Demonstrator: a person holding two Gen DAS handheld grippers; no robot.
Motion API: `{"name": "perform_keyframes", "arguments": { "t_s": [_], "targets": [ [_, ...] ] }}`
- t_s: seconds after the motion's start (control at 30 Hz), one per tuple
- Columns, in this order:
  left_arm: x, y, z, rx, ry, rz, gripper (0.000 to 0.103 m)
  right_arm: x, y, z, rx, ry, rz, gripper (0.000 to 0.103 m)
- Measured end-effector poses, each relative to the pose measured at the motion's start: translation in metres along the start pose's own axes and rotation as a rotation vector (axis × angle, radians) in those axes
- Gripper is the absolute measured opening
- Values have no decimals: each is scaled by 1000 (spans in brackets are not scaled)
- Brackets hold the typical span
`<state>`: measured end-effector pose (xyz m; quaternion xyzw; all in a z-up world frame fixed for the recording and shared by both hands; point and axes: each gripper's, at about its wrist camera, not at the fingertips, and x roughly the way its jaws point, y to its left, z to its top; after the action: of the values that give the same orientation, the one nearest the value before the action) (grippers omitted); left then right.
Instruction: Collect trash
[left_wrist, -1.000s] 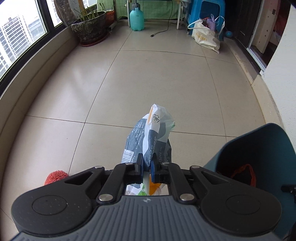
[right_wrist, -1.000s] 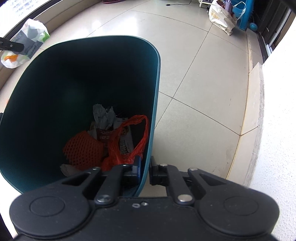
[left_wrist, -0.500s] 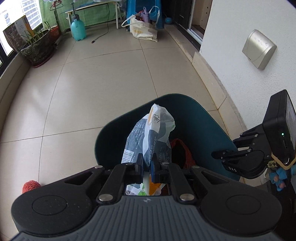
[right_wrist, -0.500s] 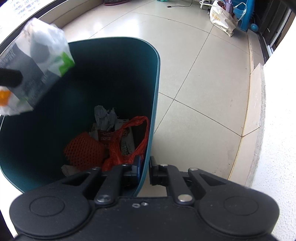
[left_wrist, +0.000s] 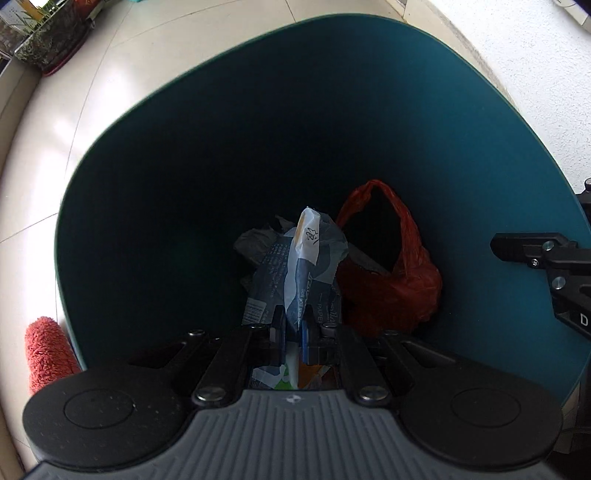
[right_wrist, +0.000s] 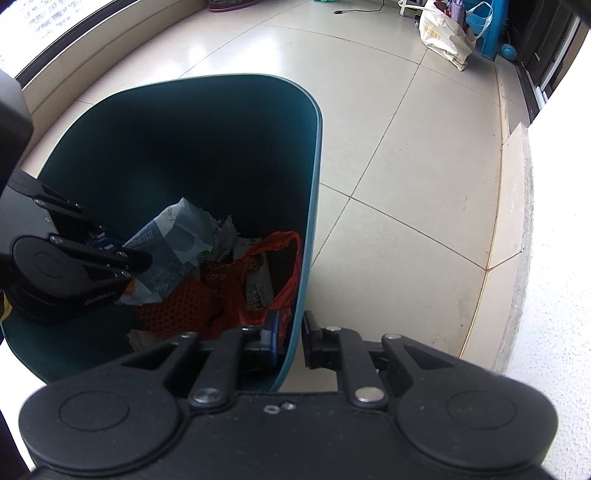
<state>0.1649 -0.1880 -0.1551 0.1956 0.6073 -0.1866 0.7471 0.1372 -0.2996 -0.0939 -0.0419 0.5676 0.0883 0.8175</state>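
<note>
Teal bin, already part-filled with a red bag, is straddled at its rim by the right gripper, jaws just opening, while a wrapper clamped in the left gripper awaits release inside.

I see the teal bin with its upper half open and dark, so there is room through the mouth at the centre top of my left wrist view. Lower down, the red plastic bag crowds the right side and crumpled paper fills the middle. The bin's right wall stands between my right gripper's jaws. Bare floor tiles lie open at the right.
</note>
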Motion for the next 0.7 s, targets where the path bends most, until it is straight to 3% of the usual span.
{"name": "perform_keyframes", "arguments": {
  "t_s": [0.2, 0.3, 0.4, 0.43, 0.47, 0.7],
  "targets": [
    [1, 1, -5, -20, -15, -33, 9, -4, 0, 1, 11, -1, 9, 18],
    [-3, 2, -6, -22, -31, -53, 19, -9, 0, 0, 15, -9, 15, 19],
    [-12, 1, -10, -16, -78, -42, 45, -18, -1, -2, 23, -27, 35, 26],
    [-15, 2, -12, -23, -97, -45, 58, -23, 0, -4, 18, -38, 44, 32],
    [-20, 2, -15, -30, -118, -48, 63, -28, 2, -5, 9, -48, 52, 38],
    [-68, 12, -36, -102, -245, -60, 63, -74, 15, -21, -20, -132, 42, 55]
  ]
}}
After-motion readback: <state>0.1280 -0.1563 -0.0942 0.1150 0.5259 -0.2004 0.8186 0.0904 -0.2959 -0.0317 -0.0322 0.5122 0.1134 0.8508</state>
